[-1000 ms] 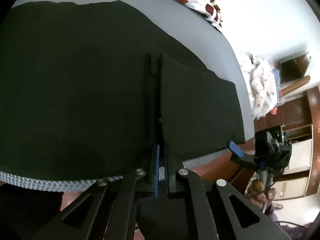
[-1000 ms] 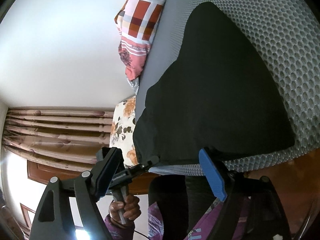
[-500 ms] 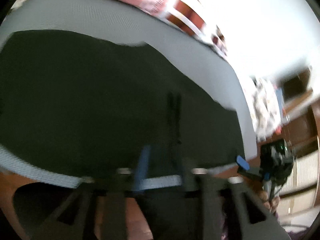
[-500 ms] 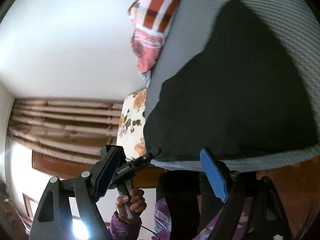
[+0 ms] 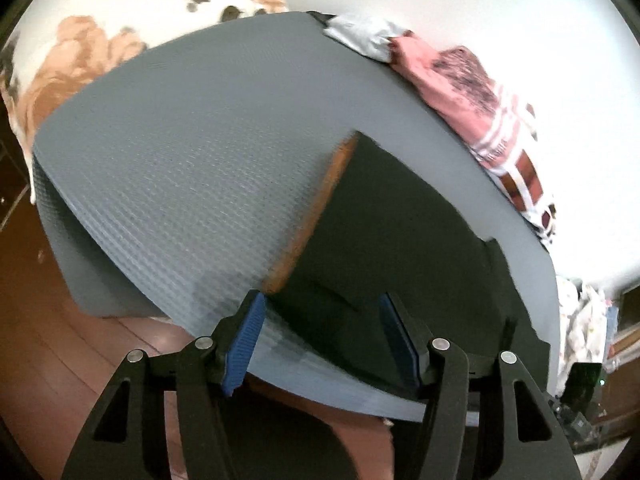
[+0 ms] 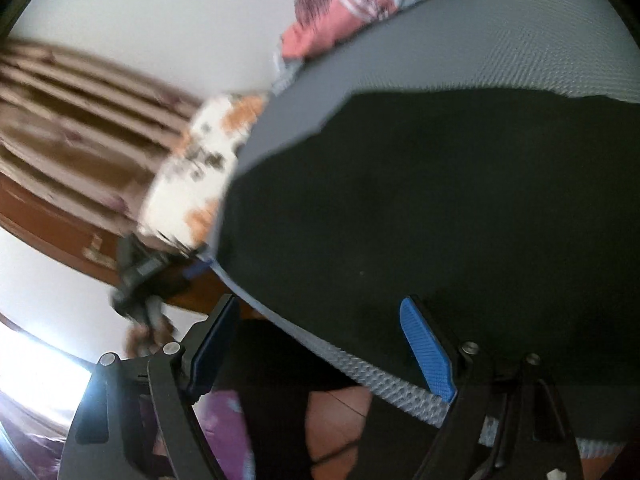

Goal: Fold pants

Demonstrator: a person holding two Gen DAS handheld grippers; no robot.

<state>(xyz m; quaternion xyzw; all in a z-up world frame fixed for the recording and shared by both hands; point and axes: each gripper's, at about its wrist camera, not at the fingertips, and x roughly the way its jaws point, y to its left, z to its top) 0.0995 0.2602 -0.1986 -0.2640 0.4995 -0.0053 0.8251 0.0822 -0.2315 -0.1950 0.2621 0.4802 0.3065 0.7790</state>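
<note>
Grey textured mat point(image 5: 192, 168) on wood floor point(image 5: 36, 340), white wall point(image 5: 500, 12) behind. Black pants point(image 6: 460, 200) lie flat on mat. Left gripper point(image 5: 320, 340) jaws opening, nothing between; right gripper point(image 6: 320, 344) jaws apart, empty.

The pants point(image 5: 404, 240) are matt black cloth, smooth, lying at 3 o'clock on a grey mat point(image 5: 192, 168) with a rough, dimpled foam texture. The left tool point(image 5: 322, 340) has ribbed blue rubbery pads point(image 5: 244, 344) on matt black plastic.
</note>
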